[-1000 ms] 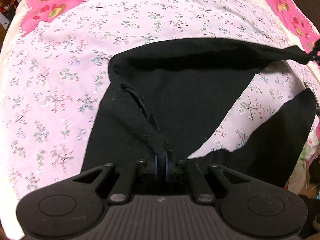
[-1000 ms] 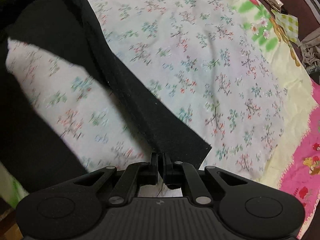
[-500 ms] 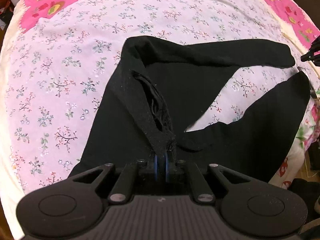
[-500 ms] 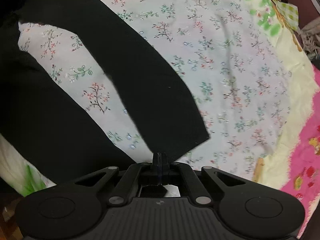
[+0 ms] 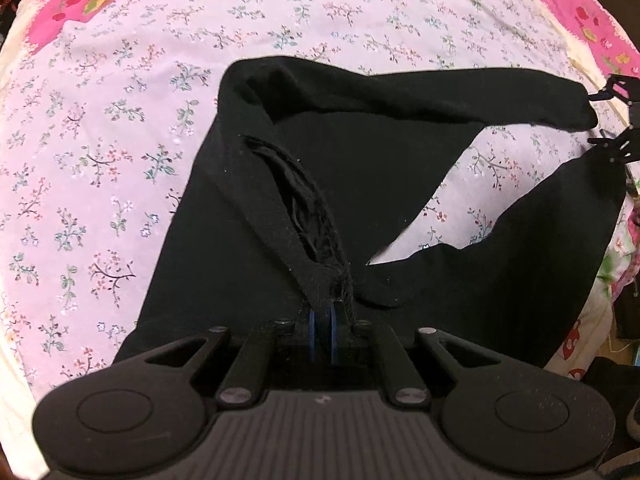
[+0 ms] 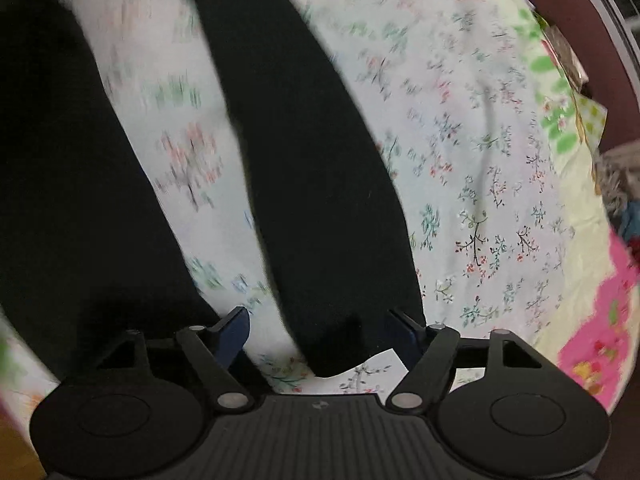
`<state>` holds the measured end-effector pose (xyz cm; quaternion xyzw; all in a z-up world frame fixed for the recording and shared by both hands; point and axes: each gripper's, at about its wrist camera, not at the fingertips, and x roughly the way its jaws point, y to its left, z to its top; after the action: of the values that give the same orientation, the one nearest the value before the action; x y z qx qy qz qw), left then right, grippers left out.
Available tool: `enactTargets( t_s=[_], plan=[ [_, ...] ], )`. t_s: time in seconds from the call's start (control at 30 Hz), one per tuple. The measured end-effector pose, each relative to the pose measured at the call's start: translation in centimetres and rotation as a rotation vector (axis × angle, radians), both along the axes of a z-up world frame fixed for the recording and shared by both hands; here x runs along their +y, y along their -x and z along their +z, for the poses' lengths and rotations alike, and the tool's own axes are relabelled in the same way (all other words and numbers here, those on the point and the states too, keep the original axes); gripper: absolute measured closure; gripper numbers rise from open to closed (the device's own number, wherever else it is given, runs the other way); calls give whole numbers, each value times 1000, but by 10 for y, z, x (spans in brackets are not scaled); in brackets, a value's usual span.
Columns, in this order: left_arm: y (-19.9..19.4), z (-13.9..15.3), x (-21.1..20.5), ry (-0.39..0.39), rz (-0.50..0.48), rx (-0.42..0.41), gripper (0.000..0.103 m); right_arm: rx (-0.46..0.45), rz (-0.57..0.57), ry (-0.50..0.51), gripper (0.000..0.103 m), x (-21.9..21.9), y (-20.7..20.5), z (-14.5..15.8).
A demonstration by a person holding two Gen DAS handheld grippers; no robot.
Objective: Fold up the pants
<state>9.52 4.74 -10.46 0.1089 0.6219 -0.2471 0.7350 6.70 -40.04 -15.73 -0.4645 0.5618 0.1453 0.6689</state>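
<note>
Black pants (image 5: 360, 184) lie spread on the flowered bedsheet (image 5: 100, 152), waist nearest the left wrist camera, the two legs reaching away toward the right. The left gripper (image 5: 325, 320) is pinched tight on a bunched corner of the waistband, lifting a ridge of cloth. The right gripper (image 6: 324, 332) has just been opening; its blue pads (image 6: 234, 330) stand apart, the leg hem (image 6: 340, 344) lying loose between them, unpressed
</note>
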Motion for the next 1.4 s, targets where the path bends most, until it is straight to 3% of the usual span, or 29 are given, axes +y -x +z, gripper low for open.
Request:
enactTargets(
  t_s=[0.03, 0.13, 0.2, 0.3, 0.47, 0.67, 0.77, 0.83, 0.93, 1.03, 1.23, 1.4],
  plan=[
    [0, -2, -1, -3, 0, 6, 86, 2, -1, 13, 41, -2, -1, -8],
    [1, -8, -3, -21, -10, 22, 86, 27, -25, 5, 66, -9, -8, -25],
    [1, -10, -4, -30, -14, 30, 86, 30, -88, -34, 86, -12, -15, -23],
    [-2, -7, -2, -33, -17, 31, 86, 27, -148, -77, 101, -19, -23, -5],
    [-6, 12, 7, -41, -39, -7, 86, -12, -193, -131, 103, -20, -26, 52],
    [4, 49, 23, -27, -56, -59, 88, -63, -160, -85, 103, -11, -14, 97],
    [20, 58, 25, -18, -90, -34, 89, -45, -147, -48, 103, -11, -7, 99],
    [33, 58, 23, -58, -126, -41, 89, -27, -141, -27, 103, -11, 0, 98],
    [40, 58, 25, 3, -76, -30, 89, -20, -160, -35, 103, -8, 7, 94],
    [48, 51, 10, 36, -23, -89, 86, -5, -147, -44, 103, 2, 11, 87],
    [75, 2, -46, -80, 22, -246, 73, 15, -153, -43, 103, -3, 16, 80],
    [85, -38, -71, -268, 113, -362, 64, 33, -142, -53, 103, -8, 20, 68]
  ],
)
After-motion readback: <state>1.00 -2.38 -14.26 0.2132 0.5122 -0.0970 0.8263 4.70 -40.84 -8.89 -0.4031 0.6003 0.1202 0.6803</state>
